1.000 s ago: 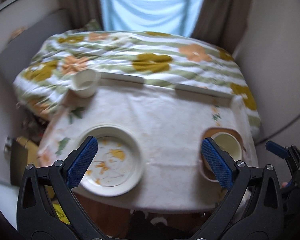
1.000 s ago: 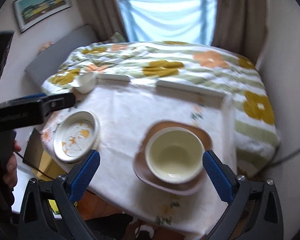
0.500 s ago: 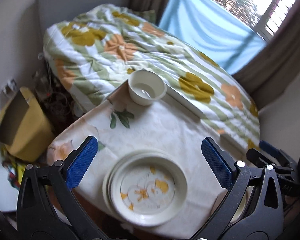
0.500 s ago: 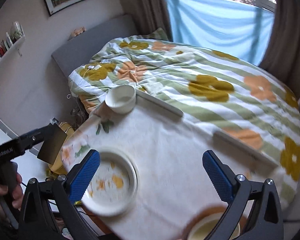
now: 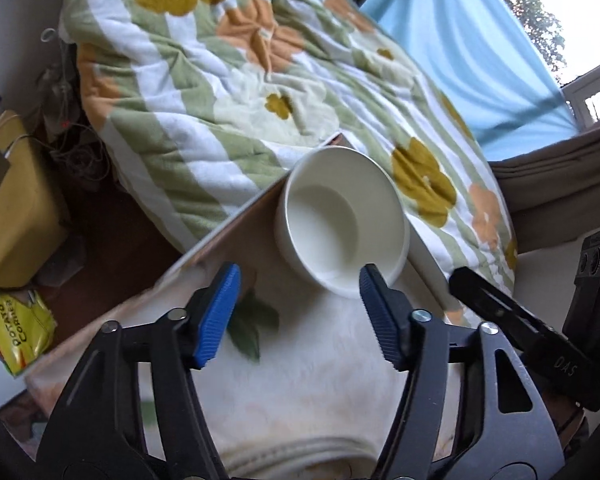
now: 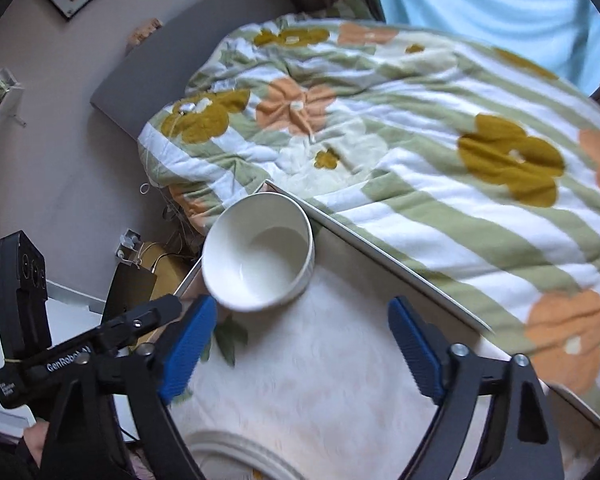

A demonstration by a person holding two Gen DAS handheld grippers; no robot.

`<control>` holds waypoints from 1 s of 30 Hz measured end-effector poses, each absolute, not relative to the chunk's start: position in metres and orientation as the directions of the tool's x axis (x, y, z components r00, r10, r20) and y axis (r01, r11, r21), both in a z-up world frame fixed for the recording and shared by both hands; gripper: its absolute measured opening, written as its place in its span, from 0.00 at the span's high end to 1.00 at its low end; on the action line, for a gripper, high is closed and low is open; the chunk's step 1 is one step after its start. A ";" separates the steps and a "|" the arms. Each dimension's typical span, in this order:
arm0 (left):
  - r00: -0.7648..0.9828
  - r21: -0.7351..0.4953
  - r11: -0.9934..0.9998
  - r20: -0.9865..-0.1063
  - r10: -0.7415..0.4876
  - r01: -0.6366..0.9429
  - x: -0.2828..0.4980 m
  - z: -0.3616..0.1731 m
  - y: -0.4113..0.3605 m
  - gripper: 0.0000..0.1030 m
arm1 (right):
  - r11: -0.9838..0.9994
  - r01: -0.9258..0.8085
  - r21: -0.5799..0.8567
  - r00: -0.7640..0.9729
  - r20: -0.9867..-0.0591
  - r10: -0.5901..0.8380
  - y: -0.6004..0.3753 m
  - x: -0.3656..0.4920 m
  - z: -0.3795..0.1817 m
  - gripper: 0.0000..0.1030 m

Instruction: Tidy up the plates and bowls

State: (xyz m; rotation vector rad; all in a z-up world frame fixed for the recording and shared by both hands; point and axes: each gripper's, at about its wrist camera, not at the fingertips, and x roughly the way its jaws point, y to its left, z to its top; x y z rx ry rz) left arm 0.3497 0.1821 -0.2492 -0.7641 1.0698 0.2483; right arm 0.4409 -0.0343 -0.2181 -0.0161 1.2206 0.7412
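Note:
A white bowl (image 5: pixel 340 224) stands at the far left corner of the table with the floral cloth (image 5: pixel 324 360); it also shows in the right wrist view (image 6: pixel 260 252). My left gripper (image 5: pixel 296 300) is open and empty, just short of the bowl, its right finger close to the bowl's near rim. My right gripper (image 6: pixel 300 340) is open and empty, to the right of the bowl and short of it. The rim of a stacked plate (image 5: pixel 300 452) shows at the bottom edge, and also in the right wrist view (image 6: pixel 236 452).
A bed with a flowered green-striped blanket (image 6: pixel 420 128) lies right behind the table. A yellow box (image 5: pixel 16 216) and a yellow snack bag (image 5: pixel 16 332) lie on the floor to the left. The left gripper's body (image 6: pixel 80 356) shows in the right view.
Both grippers have moved forward and left across the table toward the white bowl. The patterned plate has slid below both views. The left gripper's fingers stand closer together than before.

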 end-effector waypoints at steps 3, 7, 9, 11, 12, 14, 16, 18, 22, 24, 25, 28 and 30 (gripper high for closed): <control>0.461 -0.430 0.729 -0.869 -0.176 -0.532 0.368 -0.265 0.186 0.50 | 0.767 -0.516 0.381 0.108 -0.859 0.500 -0.018 0.458 -0.240 0.39; 0.433 -0.411 0.743 -0.883 -0.181 -0.528 0.382 -0.280 0.188 0.77 | 0.767 -0.516 0.381 0.075 -0.872 0.483 -0.002 0.471 -0.261 0.55; 0.422 -0.397 0.752 -0.889 -0.175 -0.526 0.386 -0.286 0.188 0.84 | 0.767 -0.516 0.381 0.062 -0.876 0.478 0.001 0.473 -0.268 0.68; 0.421 -0.380 0.767 -0.893 -0.159 -0.516 0.389 -0.287 0.187 0.84 | 0.773 -0.515 0.371 0.060 -0.884 0.464 0.004 0.475 -0.275 0.78; 0.418 -0.367 0.777 -0.896 -0.149 -0.511 0.391 -0.287 0.185 0.84 | 0.773 -0.516 0.368 0.056 -0.887 0.459 0.004 0.476 -0.278 0.82; 0.415 -0.353 0.787 -0.900 -0.137 -0.506 0.391 -0.286 0.183 0.84 | 0.767 -0.517 0.381 0.048 -0.881 0.470 0.005 0.477 -0.280 0.88; 0.411 -0.338 0.797 -0.903 -0.125 -0.500 0.393 -0.285 0.181 0.84 | 0.769 -0.521 0.370 0.057 -0.884 0.464 0.006 0.476 -0.279 0.88; 0.411 -0.330 0.805 -0.904 -0.119 -0.493 0.393 -0.283 0.180 0.84 | 0.766 -0.527 0.368 0.063 -0.882 0.467 0.007 0.475 -0.278 0.88; 0.420 -0.308 0.827 -0.902 -0.097 -0.470 0.390 -0.273 0.172 0.84 | 0.763 -0.532 0.366 0.079 -0.876 0.475 0.002 0.473 -0.272 0.88; 0.427 -0.299 0.836 -0.900 -0.087 -0.460 0.388 -0.264 0.167 0.84 | 0.765 -0.529 0.366 0.096 -0.871 0.483 -0.003 0.468 -0.264 0.87; 0.432 -0.296 0.840 -0.898 -0.083 -0.454 0.385 -0.259 0.163 0.84 | 0.766 -0.528 0.368 0.103 -0.867 0.487 -0.006 0.466 -0.260 0.87; 0.453 -0.305 0.847 -0.887 -0.086 -0.436 0.377 -0.242 0.153 0.84 | 0.762 -0.527 0.377 0.122 -0.854 0.506 -0.017 0.459 -0.246 0.87; 0.468 -0.307 0.855 -0.879 -0.087 -0.418 0.369 -0.230 0.143 0.84 | 0.762 -0.525 0.378 0.143 -0.844 0.517 -0.028 0.451 -0.234 0.87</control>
